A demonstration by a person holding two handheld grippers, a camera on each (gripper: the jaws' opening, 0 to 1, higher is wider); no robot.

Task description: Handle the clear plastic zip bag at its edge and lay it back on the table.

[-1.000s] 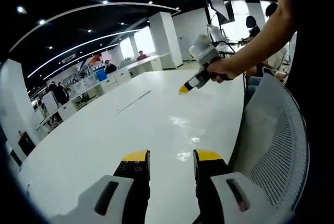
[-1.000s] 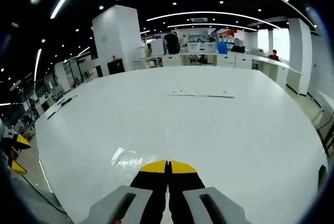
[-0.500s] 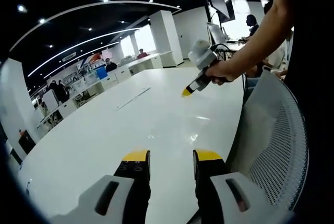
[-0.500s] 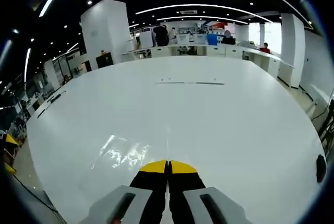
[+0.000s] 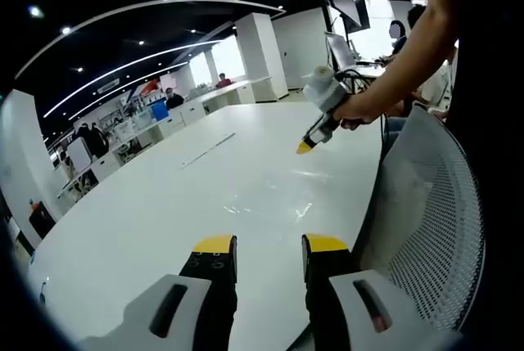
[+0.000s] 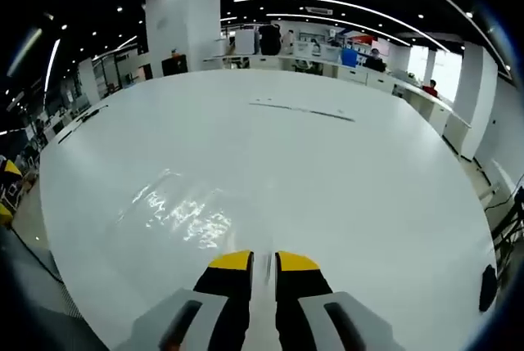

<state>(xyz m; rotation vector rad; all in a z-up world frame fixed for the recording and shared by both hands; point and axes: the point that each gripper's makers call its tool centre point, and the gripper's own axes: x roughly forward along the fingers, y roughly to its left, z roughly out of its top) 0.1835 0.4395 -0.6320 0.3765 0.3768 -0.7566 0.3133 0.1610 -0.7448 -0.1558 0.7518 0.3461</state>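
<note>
Both tongs, left (image 5: 266, 245) and right (image 6: 262, 262), stand spread above the faintly glinting, seemingly flat bag (image 6: 184, 213) on the table (image 6: 344, 171).

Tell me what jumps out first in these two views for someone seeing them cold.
The big glossy white table dominates both views, with the clear plastic zip bag lying flat on it as a patch of glints just ahead of the right gripper, whose yellow-tipped jaws stand slightly apart. In the left gripper view, the left gripper hangs open over the table's near edge, beside a white mesh chair back. A person's hand holds the right gripper up high.
</note>
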